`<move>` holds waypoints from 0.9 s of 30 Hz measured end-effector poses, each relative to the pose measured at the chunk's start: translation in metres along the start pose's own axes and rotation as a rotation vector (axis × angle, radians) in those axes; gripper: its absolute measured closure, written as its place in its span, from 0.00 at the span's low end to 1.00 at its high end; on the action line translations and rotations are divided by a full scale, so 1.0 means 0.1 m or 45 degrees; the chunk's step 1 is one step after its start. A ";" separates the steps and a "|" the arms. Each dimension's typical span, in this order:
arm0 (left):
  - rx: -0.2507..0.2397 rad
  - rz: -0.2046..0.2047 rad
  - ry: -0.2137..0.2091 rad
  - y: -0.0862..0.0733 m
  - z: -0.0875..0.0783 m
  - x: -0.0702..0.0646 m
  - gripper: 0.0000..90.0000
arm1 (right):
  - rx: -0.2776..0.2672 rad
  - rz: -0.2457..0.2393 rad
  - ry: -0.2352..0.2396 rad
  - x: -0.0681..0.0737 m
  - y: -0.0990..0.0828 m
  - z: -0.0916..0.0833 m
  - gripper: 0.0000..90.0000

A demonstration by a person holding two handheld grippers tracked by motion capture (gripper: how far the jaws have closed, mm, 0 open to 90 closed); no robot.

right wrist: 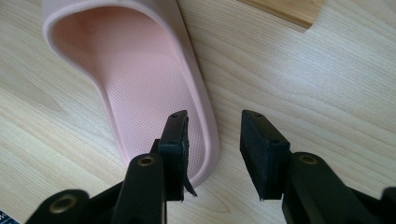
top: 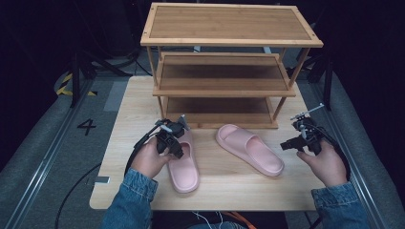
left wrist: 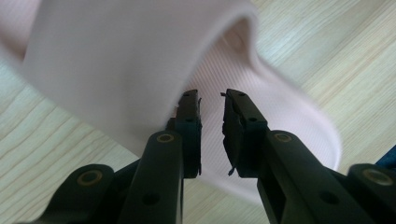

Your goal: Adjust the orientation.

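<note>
Two pink slippers lie on the pale wooden table (top: pixel 119 186), in front of a three-tier bamboo rack (top: pixel 229 43) at its far edge. The left slipper (top: pixel 184 164) lies with its toe toward the rack; the left gripper (top: pixel 173 143) and the hand behind it cover its strap in the high view, so the toe end is hard to make out there. In the left gripper view the strap fills the upper left as a smooth, blurred arch cut off by the frame, with the finely dimpled footbed beneath it. That gripper's jaws stand a narrow gap apart just at the strap's edge, the left one against or beside the strap; no pad clearly presses on it, and nothing sits in the gap.

The right slipper (top: pixel 249 149) lies slantwise, well apart from the right gripper (top: pixel 292 143), which hovers near the table's right edge. In the right gripper view its heel end shows: soft, rounded rim, pitted insole, its toe cut off at the top. The jaws there are moderately open and empty, the left one overlapping the heel rim.
</note>
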State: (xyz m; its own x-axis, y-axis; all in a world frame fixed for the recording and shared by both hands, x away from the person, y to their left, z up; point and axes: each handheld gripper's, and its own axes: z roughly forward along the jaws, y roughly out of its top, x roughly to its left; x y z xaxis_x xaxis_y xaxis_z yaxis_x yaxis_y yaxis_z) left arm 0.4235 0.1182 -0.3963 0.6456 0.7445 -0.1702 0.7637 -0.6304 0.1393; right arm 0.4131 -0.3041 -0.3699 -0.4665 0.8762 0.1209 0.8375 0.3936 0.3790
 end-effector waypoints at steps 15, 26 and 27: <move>0.031 -0.009 0.007 -0.10 -0.05 0.05 0.73 | 0.007 -0.001 0.004 0.00 0.01 0.01 0.69; 0.028 0.015 -0.022 -0.02 0.02 -0.14 0.67 | 0.010 -0.010 -0.001 0.02 0.01 0.02 0.69; 0.032 -0.001 -0.012 0.00 0.05 -0.14 0.67 | 0.010 -0.010 -0.001 0.02 0.01 0.02 0.69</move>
State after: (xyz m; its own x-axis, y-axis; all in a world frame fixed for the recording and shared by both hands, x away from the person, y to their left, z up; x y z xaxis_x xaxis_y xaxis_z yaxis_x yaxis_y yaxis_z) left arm 0.4141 0.1069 -0.3986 0.6445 0.7432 -0.1793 0.7640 -0.6349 0.1145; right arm 0.4138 -0.3017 -0.3714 -0.4729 0.8733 0.1170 0.8359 0.4026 0.3731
